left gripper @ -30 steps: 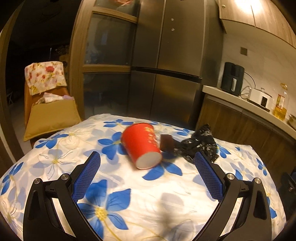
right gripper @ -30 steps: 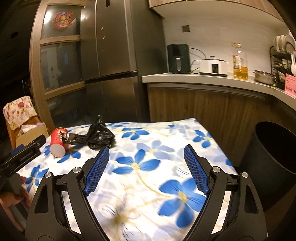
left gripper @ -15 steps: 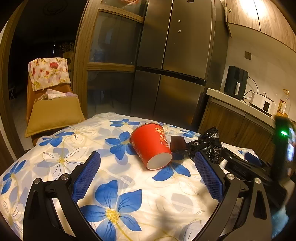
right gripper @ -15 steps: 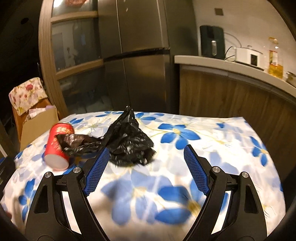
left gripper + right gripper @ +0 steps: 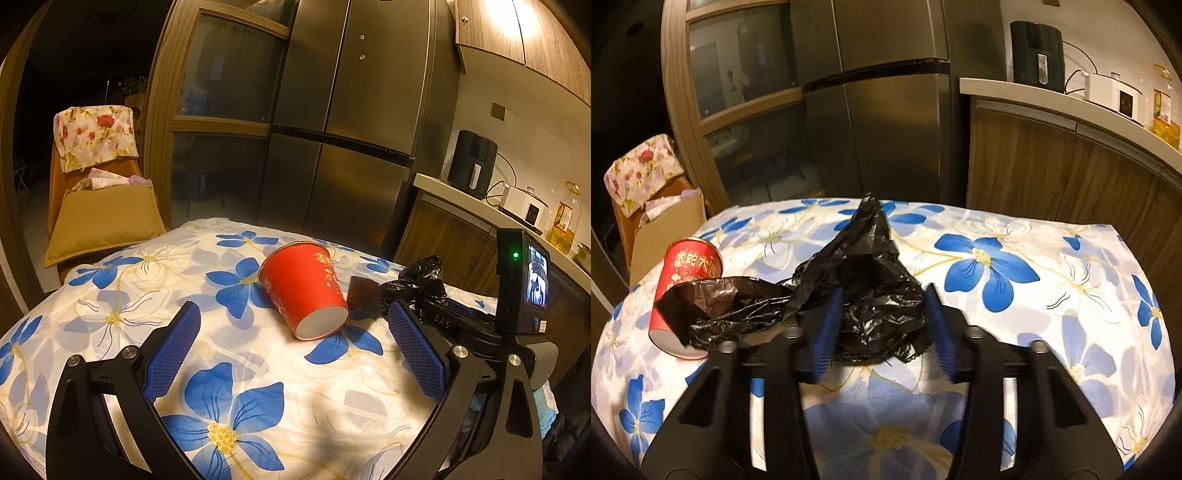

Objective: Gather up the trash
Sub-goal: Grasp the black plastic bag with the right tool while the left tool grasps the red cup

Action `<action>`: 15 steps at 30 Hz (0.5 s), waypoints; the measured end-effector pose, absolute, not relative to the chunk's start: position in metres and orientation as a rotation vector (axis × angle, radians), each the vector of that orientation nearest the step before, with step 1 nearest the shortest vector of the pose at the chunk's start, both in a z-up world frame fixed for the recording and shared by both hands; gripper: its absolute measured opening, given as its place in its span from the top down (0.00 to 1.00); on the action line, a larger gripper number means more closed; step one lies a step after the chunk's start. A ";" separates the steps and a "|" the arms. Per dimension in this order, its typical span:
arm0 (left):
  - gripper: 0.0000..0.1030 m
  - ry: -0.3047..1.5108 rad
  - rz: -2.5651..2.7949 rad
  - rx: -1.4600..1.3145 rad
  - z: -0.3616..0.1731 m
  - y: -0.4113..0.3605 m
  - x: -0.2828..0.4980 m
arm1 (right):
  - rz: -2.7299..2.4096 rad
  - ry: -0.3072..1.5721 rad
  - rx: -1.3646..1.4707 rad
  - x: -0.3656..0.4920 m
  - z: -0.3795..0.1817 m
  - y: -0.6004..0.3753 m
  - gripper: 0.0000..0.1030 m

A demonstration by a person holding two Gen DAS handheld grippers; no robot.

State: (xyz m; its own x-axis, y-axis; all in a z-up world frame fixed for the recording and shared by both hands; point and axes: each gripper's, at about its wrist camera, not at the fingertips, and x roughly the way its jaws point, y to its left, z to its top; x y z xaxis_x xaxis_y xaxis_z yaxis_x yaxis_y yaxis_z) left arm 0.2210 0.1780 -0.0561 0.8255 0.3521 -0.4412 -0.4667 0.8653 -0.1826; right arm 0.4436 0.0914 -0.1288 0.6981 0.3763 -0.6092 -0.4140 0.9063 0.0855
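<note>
The right gripper (image 5: 882, 325) has its fingers just closing in around the crumpled black bag (image 5: 864, 295), the plastic bunched between the blue pads. That bag lies on the flowered worktop (image 5: 1052, 295), touching the red cup (image 5: 304, 290) tipped on its side. The left gripper (image 5: 295, 354) hangs near the cup, fingers wide apart, holding nothing.

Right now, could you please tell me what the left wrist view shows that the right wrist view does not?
Only the left wrist view shows the open left claw and the right tool's lit screen. Only the right wrist view shows the right claw, its jaws just closing around the black bag; whether the pads press is unclear. Both show the red cup lying on the flowered cloth.
</note>
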 end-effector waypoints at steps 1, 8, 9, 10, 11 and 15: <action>0.06 0.410 0.441 -0.291 -0.056 0.178 0.221 | 0.444 0.664 -0.062 0.443 -0.129 0.092 0.76; 0.06 0.408 0.449 -0.283 -0.056 0.176 0.223 | 0.432 0.579 -0.064 0.425 -0.117 0.085 0.95; 0.06 0.408 0.449 -0.280 -0.056 0.175 0.224 | 0.424 0.569 -0.056 0.423 -0.115 0.081 0.95; 0.06 0.406 0.446 -0.278 -0.055 0.175 0.226 | 0.409 0.554 -0.041 0.419 -0.111 0.074 0.96; 0.06 0.405 0.440 -0.279 -0.055 0.175 0.228 | 0.393 0.539 -0.023 0.415 -0.108 0.065 0.96; 0.06 0.404 0.428 -0.286 -0.055 0.174 0.244 | 0.344 0.493 0.055 0.396 -0.097 0.029 0.96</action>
